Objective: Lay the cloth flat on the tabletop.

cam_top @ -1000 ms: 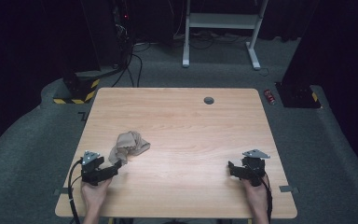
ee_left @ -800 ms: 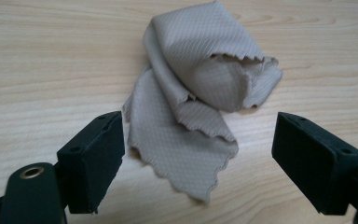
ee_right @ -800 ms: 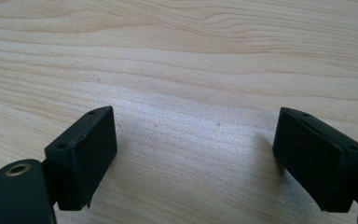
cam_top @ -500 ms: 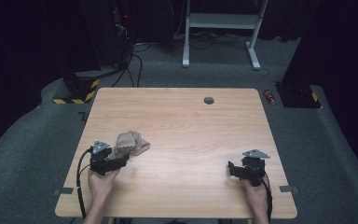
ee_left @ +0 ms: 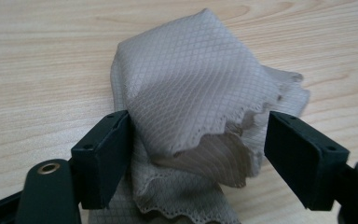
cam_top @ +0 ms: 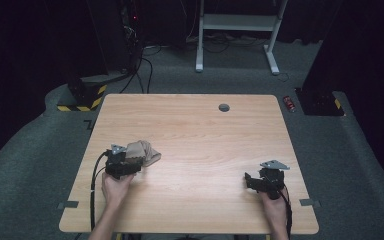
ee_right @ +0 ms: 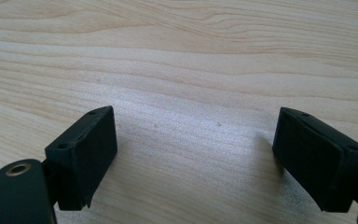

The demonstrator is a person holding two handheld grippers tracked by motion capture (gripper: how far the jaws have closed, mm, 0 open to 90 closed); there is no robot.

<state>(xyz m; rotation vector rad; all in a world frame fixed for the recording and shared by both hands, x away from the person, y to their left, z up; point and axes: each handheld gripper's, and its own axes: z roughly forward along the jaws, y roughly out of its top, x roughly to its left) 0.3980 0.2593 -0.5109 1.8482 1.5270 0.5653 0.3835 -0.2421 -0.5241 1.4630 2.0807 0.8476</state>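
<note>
- Your left gripper sits at the near-left part of the table, with its jaws spread wide on either side of the crumpled beige cloth; nothing is pinched yet.
- In the left gripper view the cloth bulges up between the jaws: one jaw touches or nearly touches its side, the other stands a little clear of the scalloped edge.
- To do this step well, push in low so both jaws bracket the thick folded bulk, not just the loose top flap.
- Aim for several layers at once. A grip on the thin hem alone would likely let the rest unfold and drag as you lift.
- Keep the jaw tips just above the wood, so that they close on fabric rather than scrape the table.
- Close slowly and check that the cloth bunches evenly between the jaws before you raise it.
- The cloth lies in a loose heap; in the high view its long axis runs from your gripper away and to the right, with the rounded end pointing toward the table's middle.
- The scalloped hem faces back toward you, under the raised fold.
- Your right gripper rests at the near-right part of the table, well apart from the cloth, with its jaws spread over bare wood and holding nothing.
</note>
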